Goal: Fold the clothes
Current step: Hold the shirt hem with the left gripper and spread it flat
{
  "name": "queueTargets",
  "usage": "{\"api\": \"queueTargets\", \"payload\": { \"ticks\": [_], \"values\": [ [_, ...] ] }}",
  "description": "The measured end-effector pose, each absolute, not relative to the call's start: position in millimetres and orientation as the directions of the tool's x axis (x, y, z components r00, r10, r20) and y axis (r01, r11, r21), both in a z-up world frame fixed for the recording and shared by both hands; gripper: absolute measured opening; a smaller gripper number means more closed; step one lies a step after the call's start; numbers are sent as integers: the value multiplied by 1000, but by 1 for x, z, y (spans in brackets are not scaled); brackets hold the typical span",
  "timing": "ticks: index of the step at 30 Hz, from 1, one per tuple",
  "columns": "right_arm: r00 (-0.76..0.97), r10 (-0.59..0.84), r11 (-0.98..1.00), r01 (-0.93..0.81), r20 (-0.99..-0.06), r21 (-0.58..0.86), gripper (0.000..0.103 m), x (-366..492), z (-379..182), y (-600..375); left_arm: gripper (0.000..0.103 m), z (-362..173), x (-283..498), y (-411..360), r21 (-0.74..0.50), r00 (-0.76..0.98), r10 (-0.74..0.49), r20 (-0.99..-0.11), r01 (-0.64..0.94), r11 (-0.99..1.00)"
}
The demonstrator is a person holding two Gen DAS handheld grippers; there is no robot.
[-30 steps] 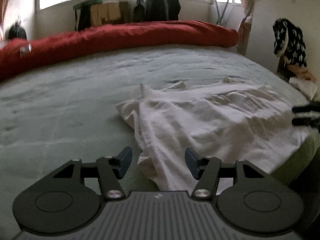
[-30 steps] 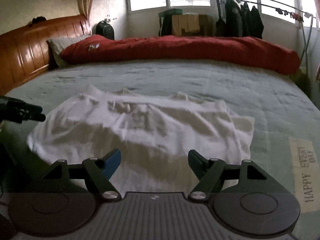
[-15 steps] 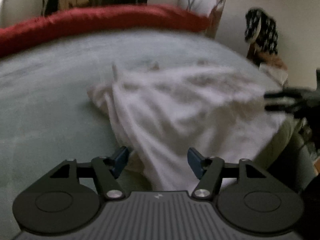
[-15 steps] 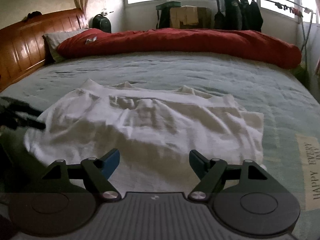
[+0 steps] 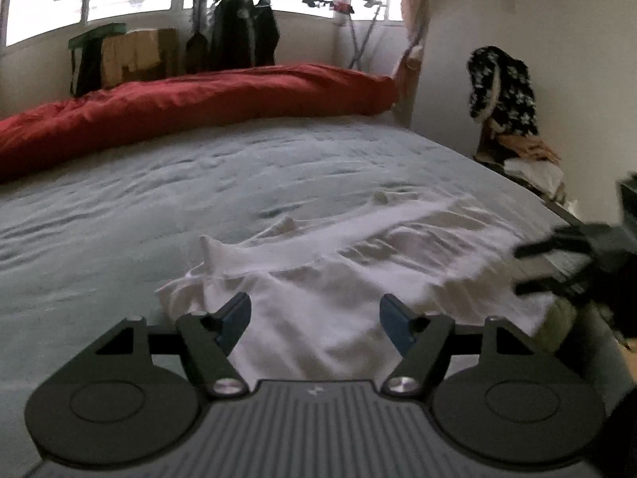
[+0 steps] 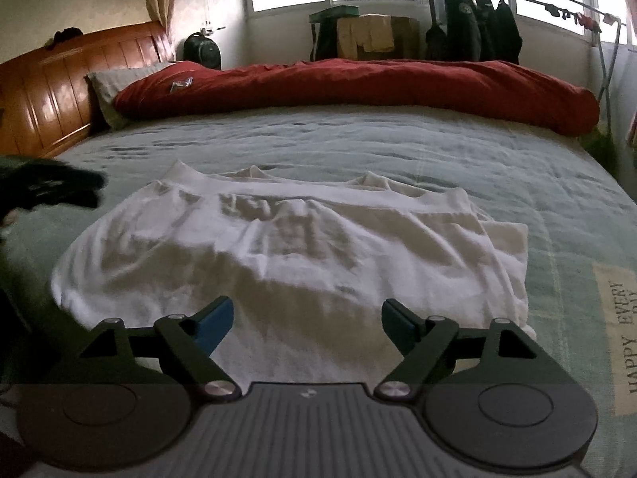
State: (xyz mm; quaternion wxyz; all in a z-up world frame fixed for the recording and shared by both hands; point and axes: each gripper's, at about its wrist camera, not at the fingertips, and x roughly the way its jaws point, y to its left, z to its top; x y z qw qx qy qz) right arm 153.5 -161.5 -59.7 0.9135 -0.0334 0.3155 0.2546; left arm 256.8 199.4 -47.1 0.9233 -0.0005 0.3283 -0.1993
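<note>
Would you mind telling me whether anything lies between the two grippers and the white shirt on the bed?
Nothing visible does: the left gripper and right gripper, jaws opening and empty, hover directly over the white shirt.

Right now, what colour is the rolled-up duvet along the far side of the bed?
Red duvet, clearest in the right wrist view.

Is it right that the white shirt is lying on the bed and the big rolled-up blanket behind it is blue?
Not quite. The white shirt is lying on the bed, but the big rolled-up blanket behind it is red, not blue. The right wrist view shows it clearly.
</note>
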Motion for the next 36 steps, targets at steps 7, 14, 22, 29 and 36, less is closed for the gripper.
{"api": "queueTargets", "payload": {
  "ticks": [7, 14, 22, 29, 36],
  "values": [
    [658, 430, 873, -477, -618, 100, 89, 152, -70, -171, 70, -63, 250, 214, -118, 647, -270, -713, 270, 956],
    [653, 442, 868, -484, -615, 110, 89, 158, -73, -161, 76, -45, 295, 216, -189, 706, -314, -635, 253, 949],
    [648, 426, 868, -490, -631, 82, 91, 153, -74, -165, 76, -66, 293, 241, -211, 660, -231, -715, 112, 971],
    [665, 433, 876, -470, -609, 108, 91, 159, -73, -167, 80, -50, 316, 221, -242, 690, -327, -646, 221, 945],
    [684, 393, 894, -442, -615, 79, 92, 156, -65, -179, 80, -69, 337, 223, -188, 658, -225, -719, 128, 974]
  ]
}}
